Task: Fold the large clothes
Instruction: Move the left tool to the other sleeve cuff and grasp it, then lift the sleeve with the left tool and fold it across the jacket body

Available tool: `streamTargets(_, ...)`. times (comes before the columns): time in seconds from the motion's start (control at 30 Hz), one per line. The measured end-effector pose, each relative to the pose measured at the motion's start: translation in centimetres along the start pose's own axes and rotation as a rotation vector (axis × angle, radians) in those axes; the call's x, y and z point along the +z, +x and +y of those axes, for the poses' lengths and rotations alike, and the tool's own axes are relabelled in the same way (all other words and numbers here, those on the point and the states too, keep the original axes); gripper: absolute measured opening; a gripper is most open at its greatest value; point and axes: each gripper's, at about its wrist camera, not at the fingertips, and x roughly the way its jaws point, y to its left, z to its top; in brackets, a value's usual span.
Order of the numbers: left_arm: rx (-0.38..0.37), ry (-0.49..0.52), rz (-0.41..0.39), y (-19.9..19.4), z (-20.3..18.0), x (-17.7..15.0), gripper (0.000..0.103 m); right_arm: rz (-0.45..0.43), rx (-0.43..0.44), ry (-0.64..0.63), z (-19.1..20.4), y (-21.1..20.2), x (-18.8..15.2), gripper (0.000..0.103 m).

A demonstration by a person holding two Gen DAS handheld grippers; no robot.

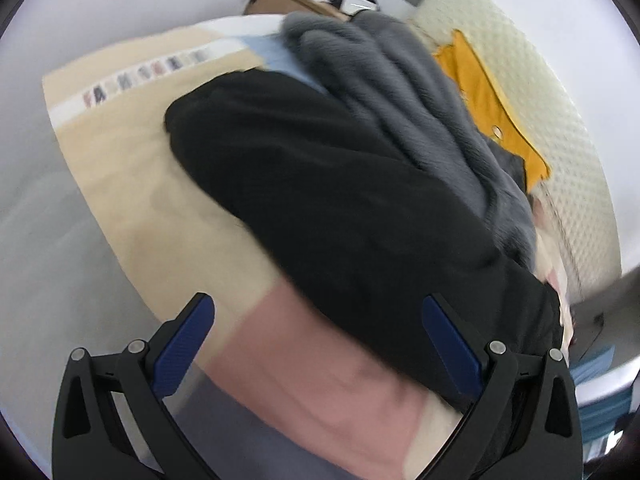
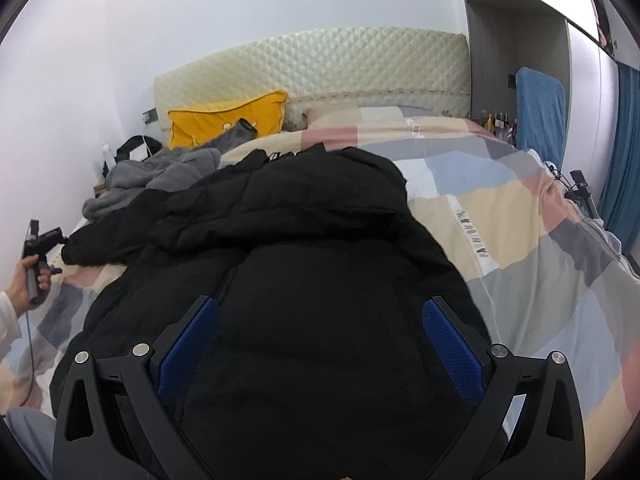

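Two grippers, left & right, fingers spread wide, holding nothing. Black puffer jacket lies crumpled on the bed's patchwork duvet, beside grey fleece. Step: approach, pre-grasp. Next: probably pinch hem/sleeve edges, spread flat.

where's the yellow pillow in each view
Left wrist view: the yellow pillow sits upper right, tilted, wedged between the grey fleece garment and the quilted headboard.
Right wrist view: the yellow pillow sits upper left of centre, leaning against the headboard, beyond the black jacket.
Shared landmark: the cream quilted headboard, right behind the pillow in both views.
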Motion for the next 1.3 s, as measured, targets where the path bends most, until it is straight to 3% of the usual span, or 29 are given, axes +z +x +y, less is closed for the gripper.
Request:
streamTargets(0.1,-0.049,-0.079,-0.009,1.6,2.3,1.1,0.101,0.011,-0.014,-0.012,0.7,0.6,0.0,0.102)
streamTargets(0.17,-0.097,-0.133,-0.06,1.7,3.6,1.9,0.095,0.017,-0.032,-0.009,1.0,1.2,0.0,0.102)
streamTargets(0.3,-0.166,-0.221,-0.085,2.7,6.2,3.1,0.094,0.036,-0.054,-0.009,2.0,2.4,0.2,0.102)
streamTargets(0.47,-0.154,-0.147,-0.117,3.6,5.3,5.3,0.094,0.057,-0.061,0.026,2.5,3.9,0.5,0.102)
streamTargets(0.6,-0.131,-0.168,-0.131,4.4,5.8,6.5,0.092,0.069,-0.098,0.042,2.4,4.6,0.7,0.102)
streamTargets(0.7,-0.103,-0.146,-0.14,4.7,5.9,6.8,0.081,0.064,-0.118,0.061,2.3,4.5,0.8,0.102)
streamTargets(0.77,-0.164,-0.16,-0.143,4.6,6.2,6.5,0.051,0.067,-0.126,0.059,2.2,4.5,0.9,0.102)
streamTargets(0.87,-0.188,-0.196,-0.147,4.1,6.6,6.2,0.025,0.064,-0.126,0.062,2.0,4.3,0.9,0.102)
streamTargets(1.03,-0.123,-0.144,-0.199,1.3,4.3,6.2,0.01,0.044,-0.11,0.037,2.2,3.2,1.1,0.102)
streamTargets(1.3,-0.072,-0.071,-0.301,-7.7,-0.4,5.9,0.006,0.009,-0.023,-0.014,2.8,0.9,0.9,0.102)
